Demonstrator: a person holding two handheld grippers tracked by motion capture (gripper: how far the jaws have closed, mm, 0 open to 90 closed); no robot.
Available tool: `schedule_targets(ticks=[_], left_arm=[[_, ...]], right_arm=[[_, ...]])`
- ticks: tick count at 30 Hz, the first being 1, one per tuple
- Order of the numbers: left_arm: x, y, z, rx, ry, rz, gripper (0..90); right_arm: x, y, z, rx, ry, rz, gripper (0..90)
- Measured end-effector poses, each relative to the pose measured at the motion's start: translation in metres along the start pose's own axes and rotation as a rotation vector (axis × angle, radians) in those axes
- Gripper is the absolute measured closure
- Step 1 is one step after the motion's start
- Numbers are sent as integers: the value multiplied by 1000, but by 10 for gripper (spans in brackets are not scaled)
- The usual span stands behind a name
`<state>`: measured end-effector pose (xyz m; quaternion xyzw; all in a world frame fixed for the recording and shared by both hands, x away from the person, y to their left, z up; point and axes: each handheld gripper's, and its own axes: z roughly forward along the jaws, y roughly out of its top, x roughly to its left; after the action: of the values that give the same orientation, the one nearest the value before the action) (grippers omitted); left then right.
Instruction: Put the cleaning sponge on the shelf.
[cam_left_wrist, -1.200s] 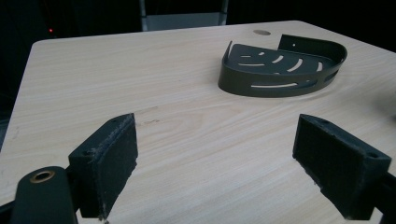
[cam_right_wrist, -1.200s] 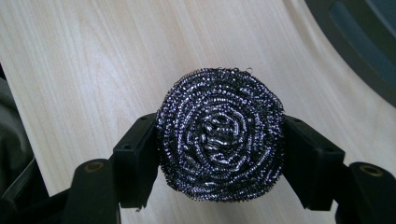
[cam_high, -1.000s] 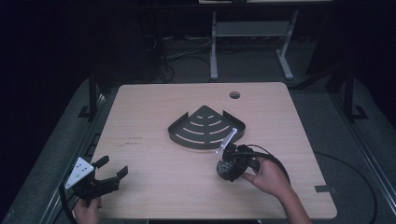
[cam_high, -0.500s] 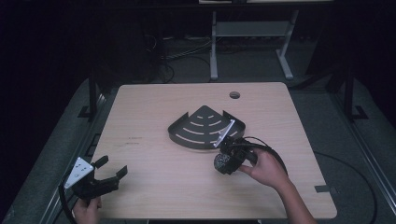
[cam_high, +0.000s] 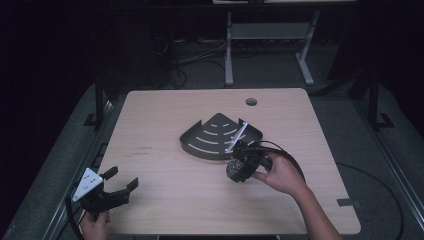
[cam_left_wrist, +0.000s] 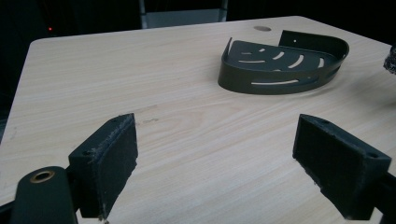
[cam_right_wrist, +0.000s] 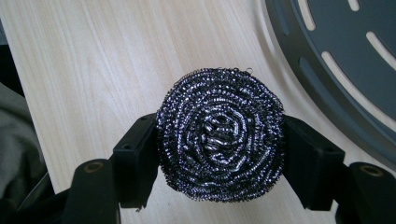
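The high view looks down and forward over the whole table (cam_high: 165, 150). Each gripper view sits low and close between its jaws; all three share the dark corner shelf (cam_high: 210, 137).

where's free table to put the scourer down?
Bare wood left of the rack, up to the left gripper, and along the near edge. Also the far strip by the hole. Crowded right of the rack, where the right gripper holds the scourer.

The scourer (cam_right_wrist: 220, 134) is coiled steel wire, glossy and rough. Beside it, the corner shelf (cam_high: 215, 137) looks like matt dark-painted metal, smooth and slotted. Under the shelf, the table (cam_high: 165, 115) is pale wood-grain laminate, smooth.
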<state>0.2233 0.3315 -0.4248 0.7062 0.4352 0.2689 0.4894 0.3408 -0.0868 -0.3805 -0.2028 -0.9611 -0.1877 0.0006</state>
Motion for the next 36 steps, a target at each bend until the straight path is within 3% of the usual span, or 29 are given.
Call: schedule_targets(ticks=[36], left_arm=[[0, 1, -1, -6, 1, -5, 132]], right_arm=[[-24, 44, -20, 14, -8, -14, 328]])
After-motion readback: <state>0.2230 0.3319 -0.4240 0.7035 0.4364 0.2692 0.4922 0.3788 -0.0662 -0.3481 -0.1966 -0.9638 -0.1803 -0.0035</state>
